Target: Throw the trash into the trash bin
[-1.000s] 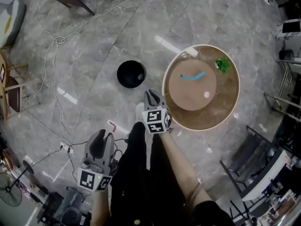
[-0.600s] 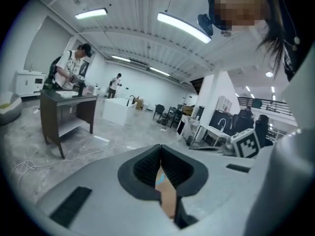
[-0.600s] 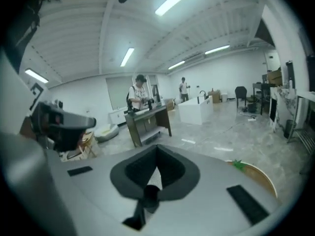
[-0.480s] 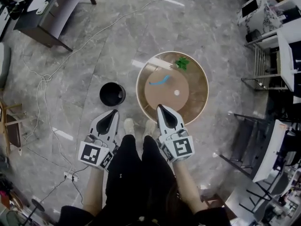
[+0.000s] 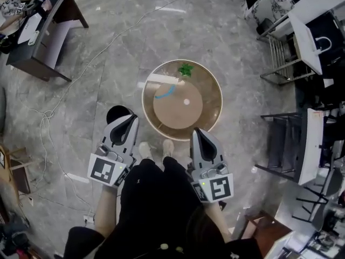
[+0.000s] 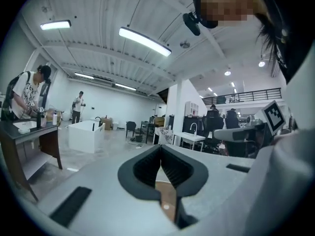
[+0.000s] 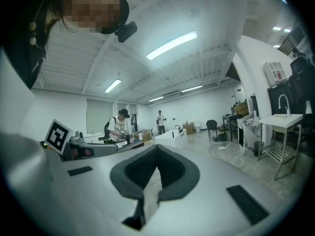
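Grey left gripper (image 5: 129, 118): I see it on the near side of the round table (image 5: 152, 124), off the left of the rim; its own view shows the jaws pressed together with nothing between them.
Right gripper (image 5: 198, 131): on the near side of the table, just off the right of the rim; jaws closed tip to tip, empty.
Pale shoes (image 5: 145, 149): just short of the table's near rim, between my two grippers.
Trash bin (image 5: 114, 112): black, on the floor just left of the table; the left gripper's nose covers its near right part in my head view.
White ball (image 5: 186, 101): trash, on the table's inner disc, about its middle.
Blue strip (image 5: 164, 92): trash, at the disc's far left edge.
Green crumpled piece (image 5: 186, 68): trash, by the table's far rim.
White cable (image 5: 116, 34): on the floor, running off beyond the table's far left.
Black chair frame (image 5: 280, 144): right of the table, well apart.
Dark desk (image 5: 40, 42): far left of the table, a person at it.
White rack (image 5: 283, 58): far right of the table.
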Available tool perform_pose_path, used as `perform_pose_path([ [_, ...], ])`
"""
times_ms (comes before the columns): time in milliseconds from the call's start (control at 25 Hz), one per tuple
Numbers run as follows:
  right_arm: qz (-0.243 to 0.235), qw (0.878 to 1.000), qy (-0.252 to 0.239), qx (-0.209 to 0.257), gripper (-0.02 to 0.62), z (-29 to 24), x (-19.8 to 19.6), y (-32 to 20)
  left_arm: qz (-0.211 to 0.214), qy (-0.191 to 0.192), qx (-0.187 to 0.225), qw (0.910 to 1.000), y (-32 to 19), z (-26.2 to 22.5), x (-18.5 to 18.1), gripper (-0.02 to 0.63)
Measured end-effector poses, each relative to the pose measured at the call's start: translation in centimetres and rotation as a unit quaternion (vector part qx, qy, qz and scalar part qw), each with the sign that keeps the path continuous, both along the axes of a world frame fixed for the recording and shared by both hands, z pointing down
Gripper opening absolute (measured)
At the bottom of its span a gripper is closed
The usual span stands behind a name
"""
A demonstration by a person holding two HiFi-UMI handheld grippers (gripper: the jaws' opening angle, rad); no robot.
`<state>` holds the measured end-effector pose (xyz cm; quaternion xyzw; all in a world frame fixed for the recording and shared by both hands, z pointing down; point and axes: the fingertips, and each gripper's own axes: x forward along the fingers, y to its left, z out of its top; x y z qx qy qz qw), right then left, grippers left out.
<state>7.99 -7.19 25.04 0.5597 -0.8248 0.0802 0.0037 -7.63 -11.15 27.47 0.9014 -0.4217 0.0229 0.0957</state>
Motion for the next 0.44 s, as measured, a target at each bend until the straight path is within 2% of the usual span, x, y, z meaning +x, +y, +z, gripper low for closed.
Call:
perform_pose_path([
  [200,0.058,0.998,-0.02,0.011,0.003,-1.5,4.0,1.1,0.014,0.02,0.007,0.9997,0.3,-1.3,1.2,0.006],
  [440,0.113,0.993,-0.025,0.025,0.003,-2.6,8.6,1.6,0.007,0.027,0.015,0.9995,0.3,-2.2,1.6,0.006],
])
